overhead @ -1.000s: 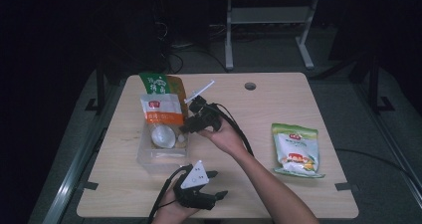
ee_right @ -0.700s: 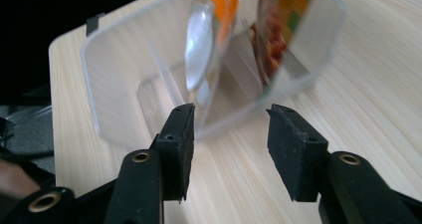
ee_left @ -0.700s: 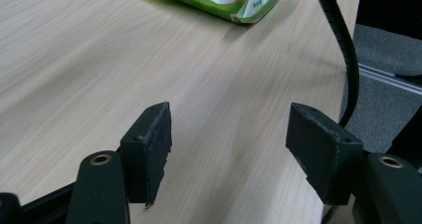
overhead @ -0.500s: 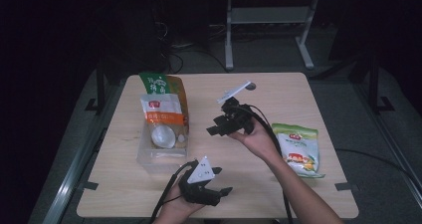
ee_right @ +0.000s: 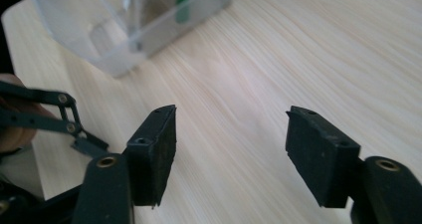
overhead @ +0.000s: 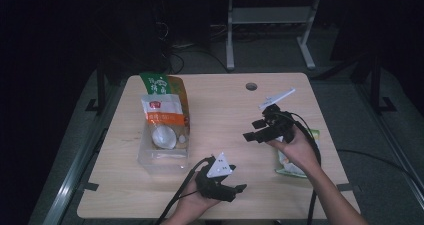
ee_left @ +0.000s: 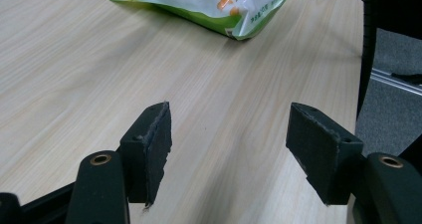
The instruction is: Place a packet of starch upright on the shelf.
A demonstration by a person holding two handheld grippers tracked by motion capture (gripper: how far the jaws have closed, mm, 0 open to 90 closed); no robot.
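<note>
Two grippers, both empty: your right gripper (overhead: 252,135) hangs above the table (overhead: 220,105) with its jaws spread wide, having just been opening with nothing between them, and your left gripper (overhead: 239,188) sits low by the near edge, jaws likewise parted on bare wood. The green snack pouch (overhead: 287,165) lies flat just behind and beneath your right hand (overhead: 295,147); from the left gripper's own view the pouch (ee_left: 219,5) is straight ahead of the jaws, well apart from them. The clear plastic box (overhead: 162,152), with packets standing in it, sits ahead of the right jaws, across open tabletop.

My guess is that the pouch goes into that box next. The risks: your right jaws point away from the pouch, so a hurried turn could drag the trailing cable over it and skew it. A flat, slick bag gives little to bite, so pads closing on the middle may skid off. The box looks light and crowded, so a careless push could shove it.
</note>
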